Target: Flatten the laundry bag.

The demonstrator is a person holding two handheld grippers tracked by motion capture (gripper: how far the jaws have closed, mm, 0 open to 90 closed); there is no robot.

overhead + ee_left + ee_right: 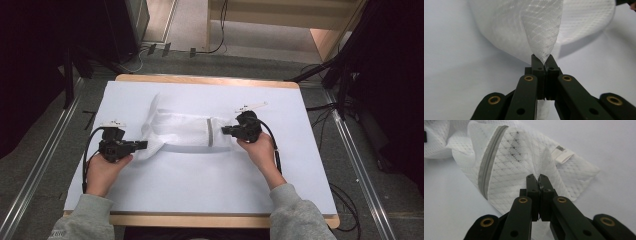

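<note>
A white mesh bag (185, 131) with a grey zipper (210, 132) lies stretched across the middle of the white-covered table (200, 185). My left gripper (145, 145) is at the bag's left end, its jaws shut on a raised fold of mesh (541, 30) that runs up from the left gripper (545, 61). My right gripper (223, 131) is at the bag's right end. In the right gripper view, the right gripper (538, 178) pinches the mesh bag (519, 160) just right of the zipper (490, 157), near a small white label (562, 155).
The white sheet covers a wooden table whose edge (200, 220) shows at front and back. Metal floor rails (40, 170) run along both sides. Black stands (340, 70) and cables (345, 195) sit on the floor at the right and back.
</note>
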